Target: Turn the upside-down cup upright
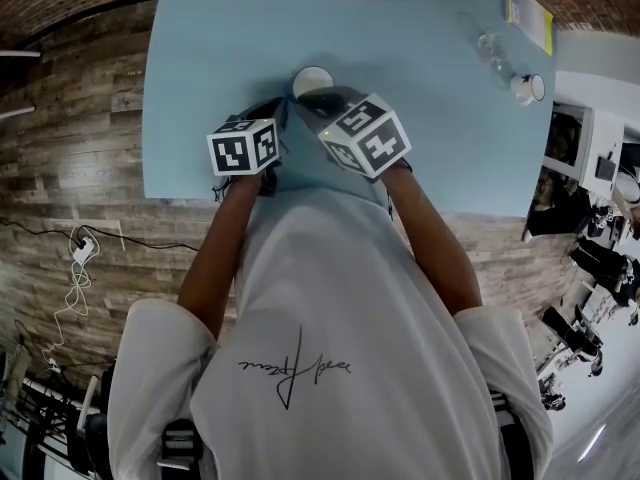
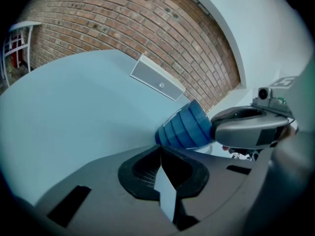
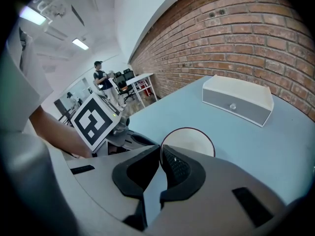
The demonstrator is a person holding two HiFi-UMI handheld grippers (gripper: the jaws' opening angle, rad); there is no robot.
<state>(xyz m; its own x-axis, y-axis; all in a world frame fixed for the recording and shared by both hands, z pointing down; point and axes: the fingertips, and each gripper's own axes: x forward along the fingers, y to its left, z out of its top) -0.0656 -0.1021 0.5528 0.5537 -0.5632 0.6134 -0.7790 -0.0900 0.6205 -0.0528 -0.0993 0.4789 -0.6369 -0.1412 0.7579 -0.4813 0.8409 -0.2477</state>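
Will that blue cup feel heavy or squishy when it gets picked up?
Probably light: the right gripper holds the cup tilted with just a pinch on its rim. Its wall looks thin, so it may flex if squeezed hard. The ribbed outside should help grip, but it is round and would likely roll if laid on the table.

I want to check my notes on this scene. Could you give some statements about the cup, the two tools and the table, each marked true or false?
1. The right tool grips the cup by its rim. True.
2. The left tool also holds the cup. False: its jaws are together with nothing between them.
3. The cup is red outside. False: it is blue outside and white inside.
4. A white box stands on the table on the side toward the brick wall. True.
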